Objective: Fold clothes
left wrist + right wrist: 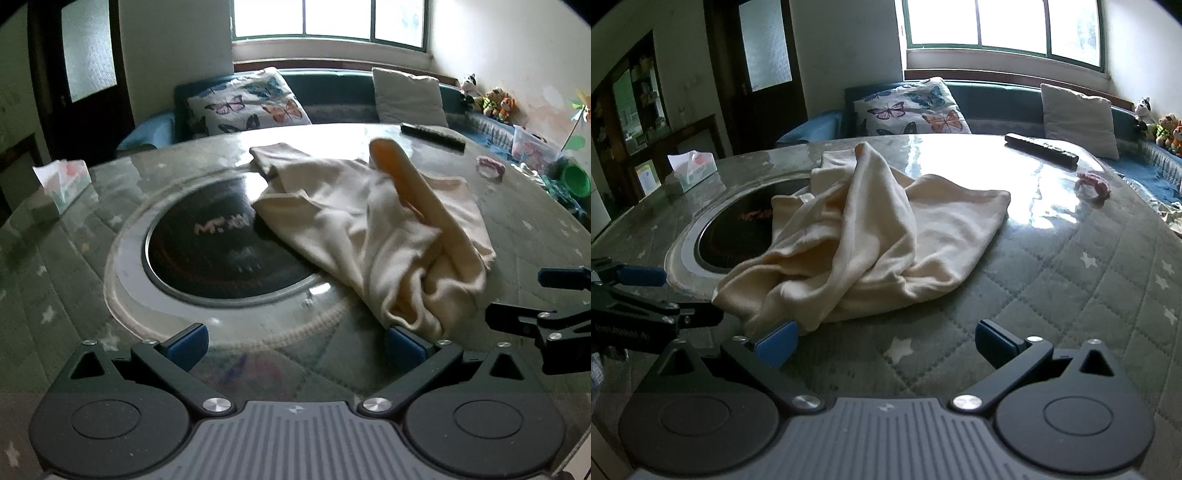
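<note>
So the cream garment is lying in a crumpled heap on the table, partly draped over the dark round hotplate set into the middle. Nothing folded yet as far as I can judge — it's all bunched, with one long fold riding up over the top.

Both grippers sit low at the near edge of the heap. The left gripper has its jaws spread wide and empty; the cloth's near hem just touches its right-hand pad, and most of the fabric lies ahead and off to the right of the jaws. The right gripper is spread wide too, holding nothing, with the hem brushing its left-hand pad and the heap ahead and to the left.

If it were me, I'd get each set of jaws onto a single layer of that near hem, well apart, then lift and shake it flat before any folding — grab the whole wad and you'll only move the mess. Also worth dragging it off the hotplate ring onto the quilted part.
</note>
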